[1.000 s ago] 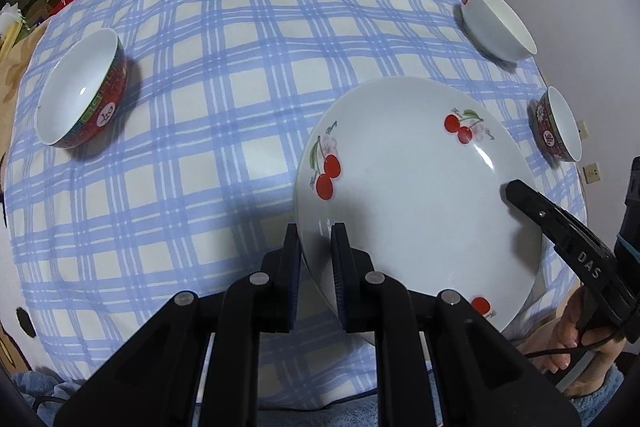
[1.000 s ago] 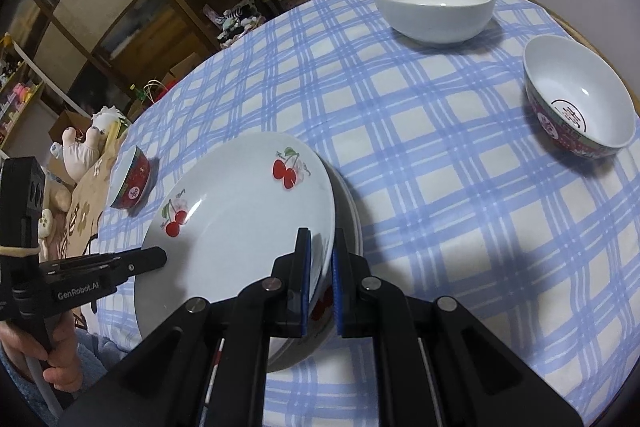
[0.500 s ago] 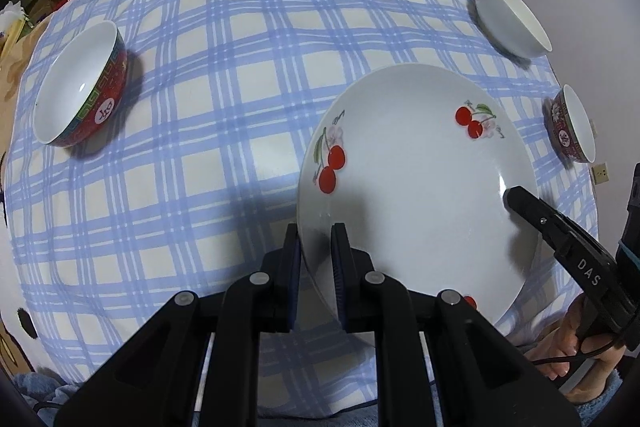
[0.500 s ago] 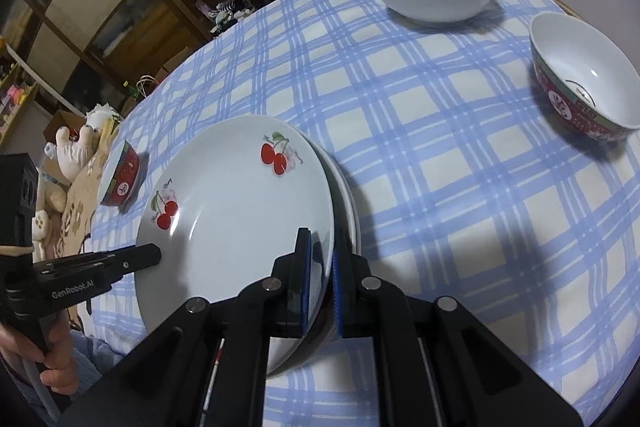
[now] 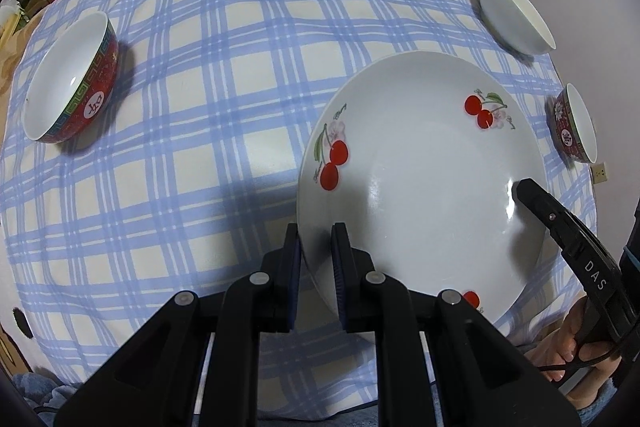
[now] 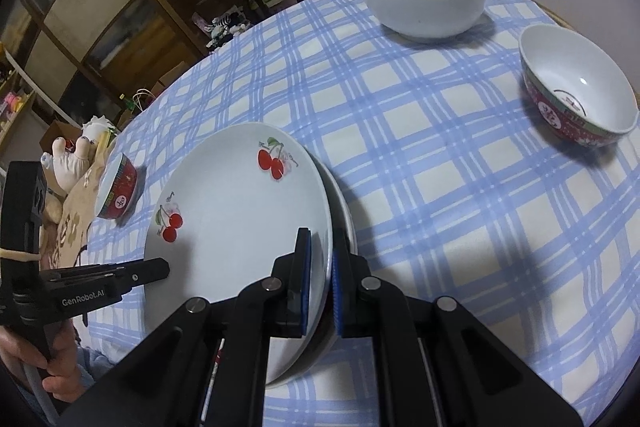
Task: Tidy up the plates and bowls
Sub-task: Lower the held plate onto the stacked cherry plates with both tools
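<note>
Both pairs of jaws are clamped on the rim of one white cherry-printed ceramic plate [image 6: 240, 227] — the right gripper [image 6: 320, 267] on its right edge, the left gripper [image 5: 316, 255] on its near-left edge. Over the last second the plate has barely shifted; it hangs tilted just over a second white plate [image 6: 345, 215] lying on the blue-checked tabletop [image 6: 440, 167]. I judge the stacking nearly done. Three bowls wait apart: a plain white bowl [image 6: 422, 1], and two red-patterned bowls [image 6: 576, 91] [image 5: 68, 75]. The left tool reads "GenRobot.AI"; the right one reads "DAS"; the bowls' red characters I cannot read.
</note>
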### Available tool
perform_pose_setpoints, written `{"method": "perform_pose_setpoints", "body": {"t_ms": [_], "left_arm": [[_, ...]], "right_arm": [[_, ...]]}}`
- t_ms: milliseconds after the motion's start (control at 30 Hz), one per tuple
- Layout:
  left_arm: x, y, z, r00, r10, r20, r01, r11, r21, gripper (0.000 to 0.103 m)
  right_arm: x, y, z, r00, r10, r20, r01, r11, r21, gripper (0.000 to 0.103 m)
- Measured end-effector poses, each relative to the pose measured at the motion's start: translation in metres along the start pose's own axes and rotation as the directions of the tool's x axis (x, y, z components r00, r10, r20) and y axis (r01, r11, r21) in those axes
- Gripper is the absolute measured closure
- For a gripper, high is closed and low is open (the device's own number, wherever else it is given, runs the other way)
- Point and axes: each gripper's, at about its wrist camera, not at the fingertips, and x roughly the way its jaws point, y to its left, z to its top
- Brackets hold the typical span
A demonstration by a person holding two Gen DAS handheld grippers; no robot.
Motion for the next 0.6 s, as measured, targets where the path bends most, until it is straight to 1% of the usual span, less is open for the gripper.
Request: {"method": "perform_pose_setpoints", "body": {"t_ms": [100,200,267,600], "left_arm": [[-0.0001,0.0,0.0004,1.0,0.002,0.0,-0.002,1.0,0.003,0.088],[-0.0035,-0.0008,-0.0001,1.0,0.02,0.017,-0.02,1.0,0.008,0.088],[-0.0057,-0.0003,0.0002,0.999,0.019,0.027,-0.019,1.0,0.006,0.088],[-0.006,0.0012,-0.0007,0.999,0.026,0.027,-0.026,1.0,0.001,0.087]], "right_arm": [[-0.0007,0.0,-0.0003,1.0,-0.005,-0.002,0.005,1.0,-0.006,0.093],[-0.0026,0.0009,0.0,1.0,-0.013,0.005,0.014,1.0,-0.016,0.093],[-0.0033,0.0025,0.0,1.0,-0.02,0.009,0.02,1.0,-0.022,0.093],[-0.0076,0.0038,0.0008,0.999,-0.031,0.025,0.031,0.999,-0.024,0.091]]}}
